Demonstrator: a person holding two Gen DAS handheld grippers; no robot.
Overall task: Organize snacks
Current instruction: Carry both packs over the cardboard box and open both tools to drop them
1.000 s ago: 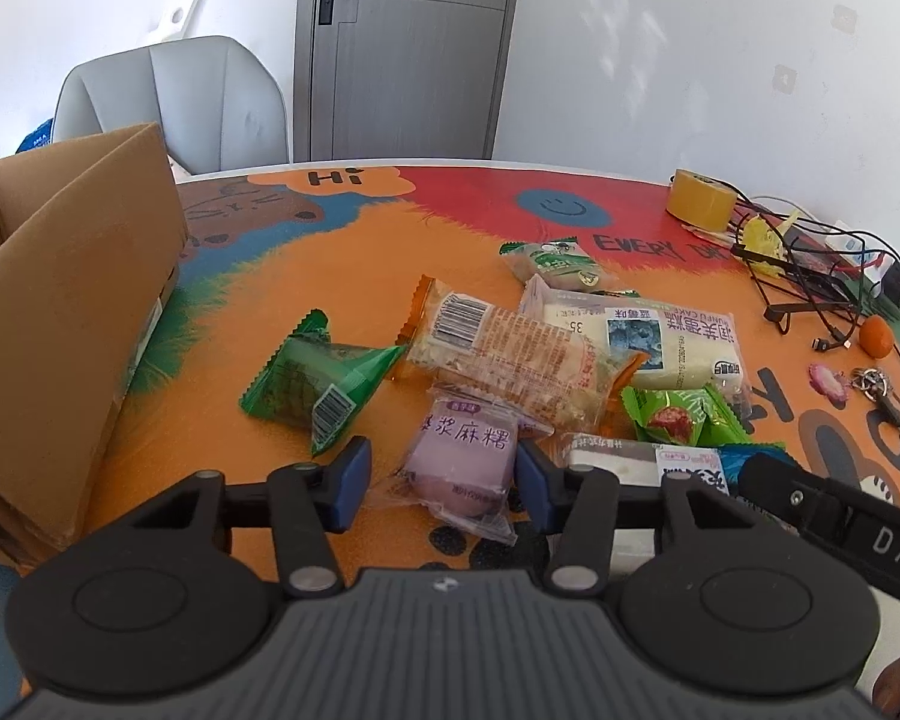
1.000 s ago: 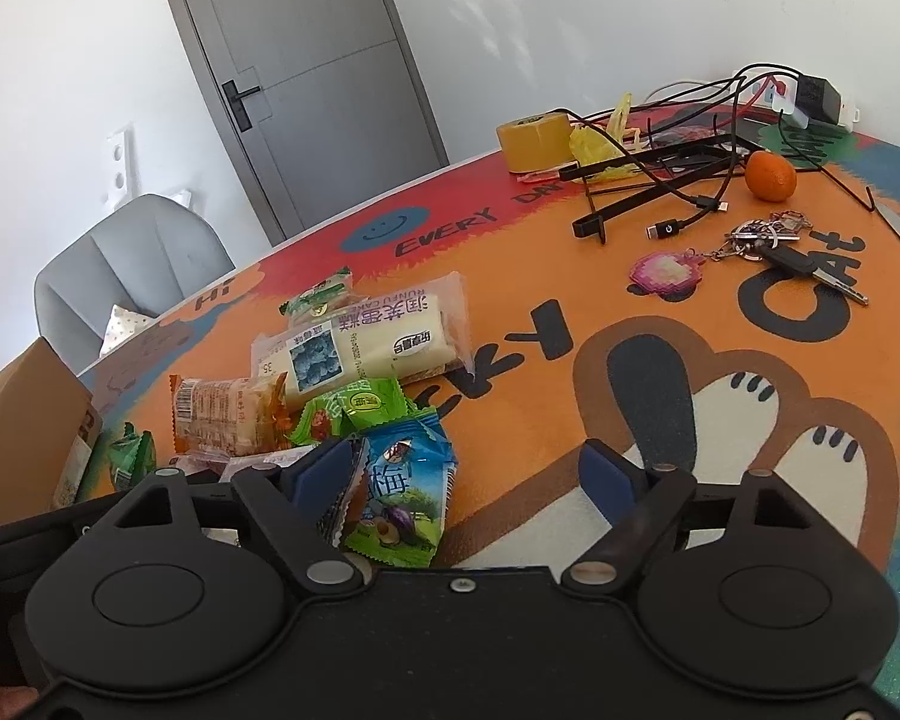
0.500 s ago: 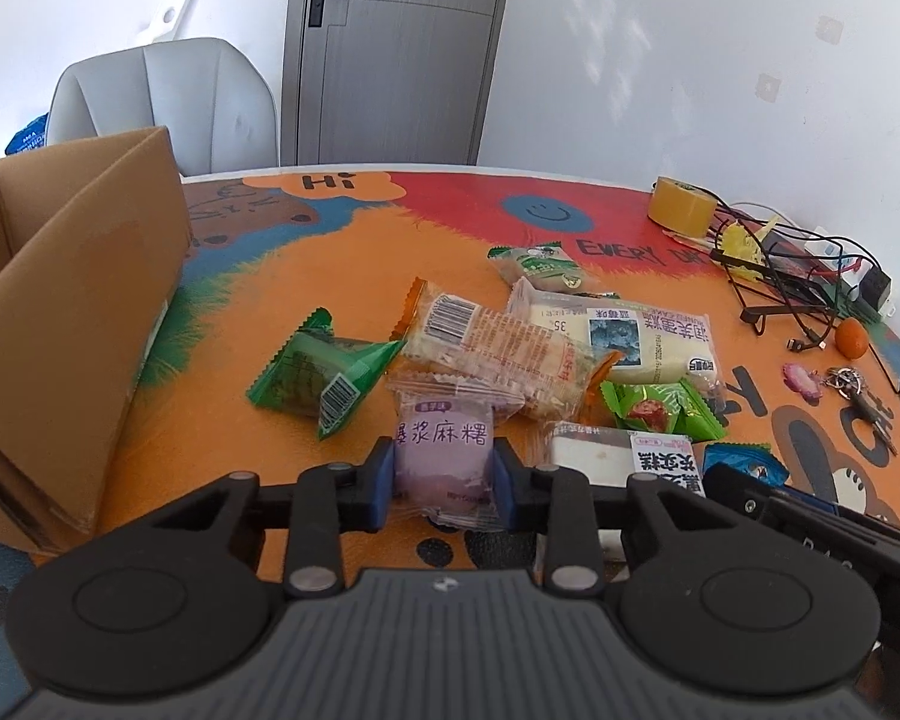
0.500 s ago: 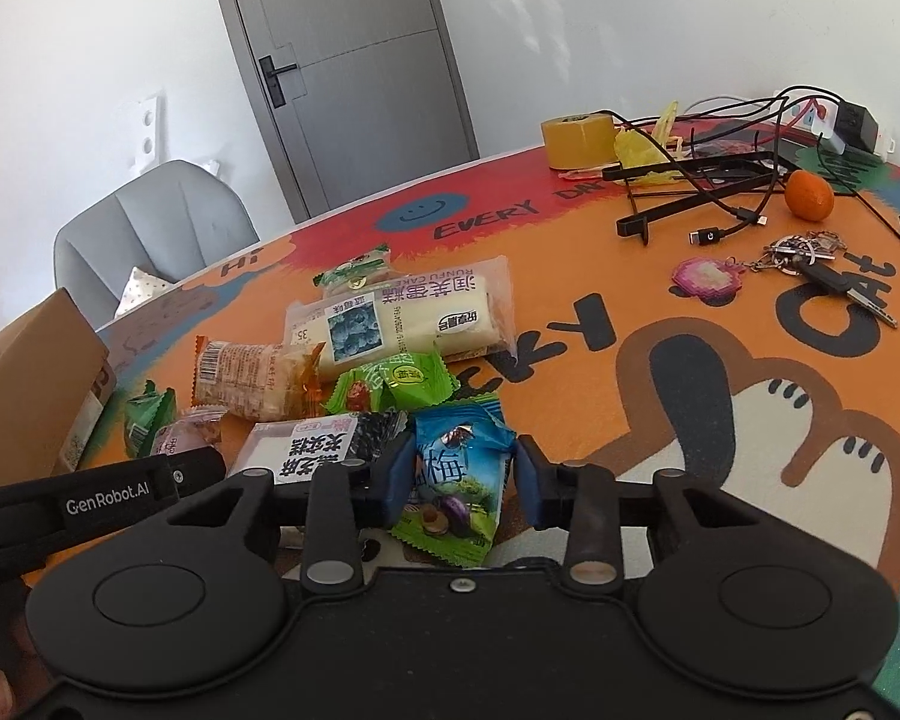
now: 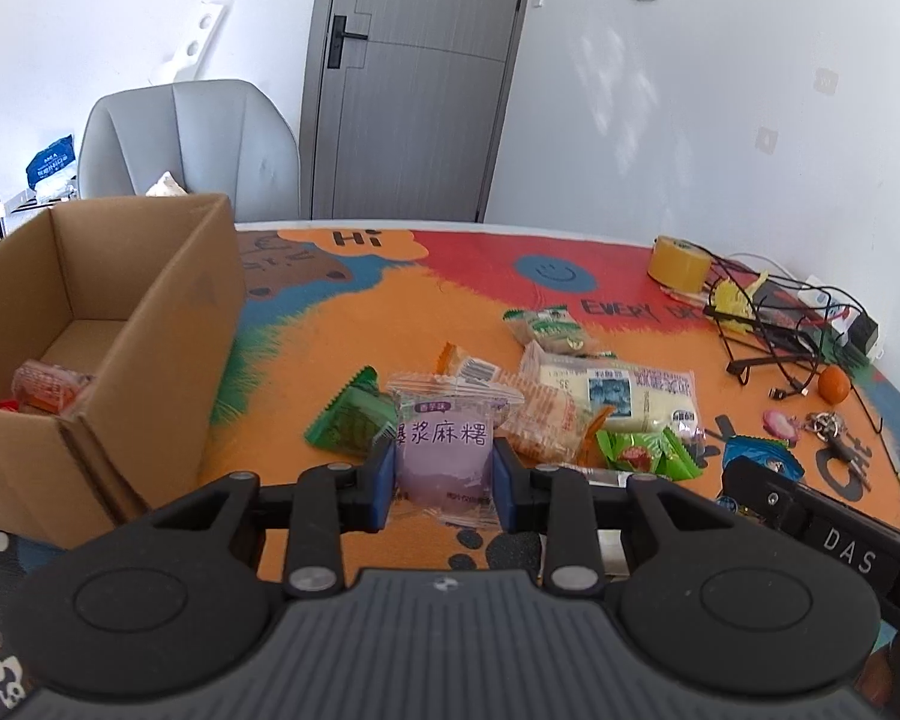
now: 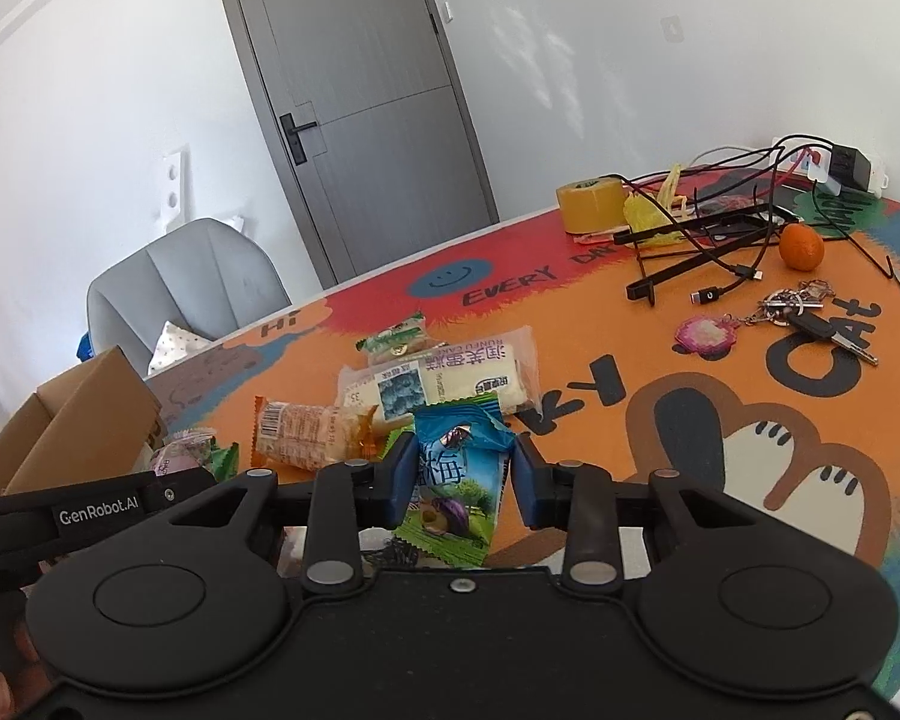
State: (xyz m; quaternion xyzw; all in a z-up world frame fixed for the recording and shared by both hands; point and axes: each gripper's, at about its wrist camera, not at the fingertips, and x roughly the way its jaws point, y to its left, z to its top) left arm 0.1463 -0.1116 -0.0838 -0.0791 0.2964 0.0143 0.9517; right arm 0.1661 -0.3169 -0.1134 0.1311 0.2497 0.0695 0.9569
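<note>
Left tongs: the left tongs are clenched on the purple snack packet, one blue pad on each side of it. The packet seems lifted a little off the surface.
Right tongs: the right tongs are closing on the blue snack packet; the pads already press its two sides, and its lower end hangs free below them.
Box: the cardboard box stands at 10 o'clock in the left wrist view, open at the top, with one orange-red packet already inside at its near end.
Snacks not yet taken: a green packet, an orange biscuit packet, a long white cake packet and two other green packets lie close together on the orange surface, at 12 to 2 o'clock from the purple one.
Other things: a tape roll, cables, an orange fruit and keys lie well apart, at 1 to 2 o'clock in the right wrist view.
Probable step: carrying both packets to the box.
Risk, slipping: both wrappers are smooth film and soft, so a packet may slide out during the travel.
Risk, box wall: the near wall is tall; a low packet may strike its edge and fall outside.
Risk, collision: both tongs go to one box and may knock together.
</note>
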